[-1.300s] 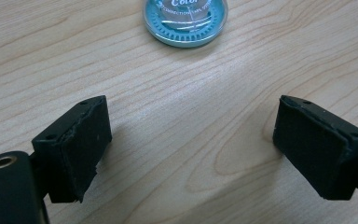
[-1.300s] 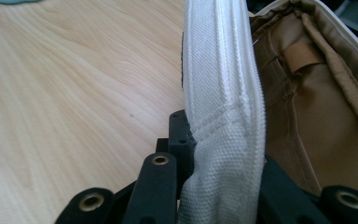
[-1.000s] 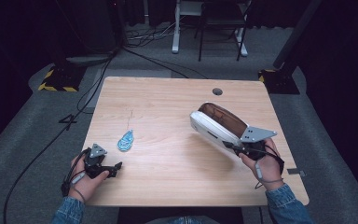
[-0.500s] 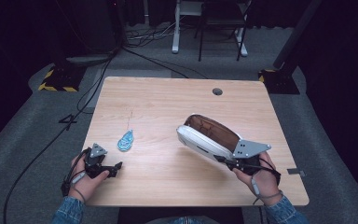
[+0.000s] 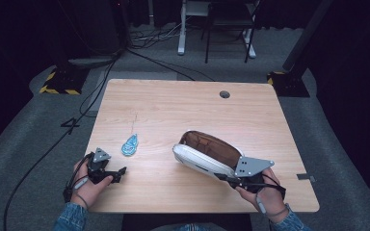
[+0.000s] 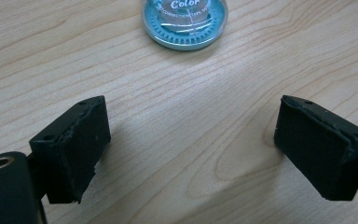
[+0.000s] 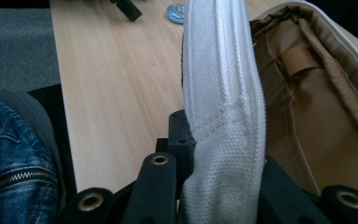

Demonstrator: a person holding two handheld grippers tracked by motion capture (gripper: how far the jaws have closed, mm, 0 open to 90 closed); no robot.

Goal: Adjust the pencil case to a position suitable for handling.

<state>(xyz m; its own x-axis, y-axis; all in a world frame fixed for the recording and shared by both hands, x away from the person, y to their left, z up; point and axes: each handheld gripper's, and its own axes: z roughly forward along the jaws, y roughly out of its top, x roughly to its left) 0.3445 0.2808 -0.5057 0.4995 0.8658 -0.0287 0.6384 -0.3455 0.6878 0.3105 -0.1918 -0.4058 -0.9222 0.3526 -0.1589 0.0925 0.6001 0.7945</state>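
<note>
Up close, pouch (tan lining) sits pinched in right gripper.

Light wood tabletop, round cable hole near far edge. Small blue round case, clear lid printed "Color", lies left of centre. Grey carpet floor; black cables trail left; white desk legs behind.

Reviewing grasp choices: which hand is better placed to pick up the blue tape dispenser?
Left. The left gripper is open just short of the dispenser; the right gripper is shut on the pouch.
</note>
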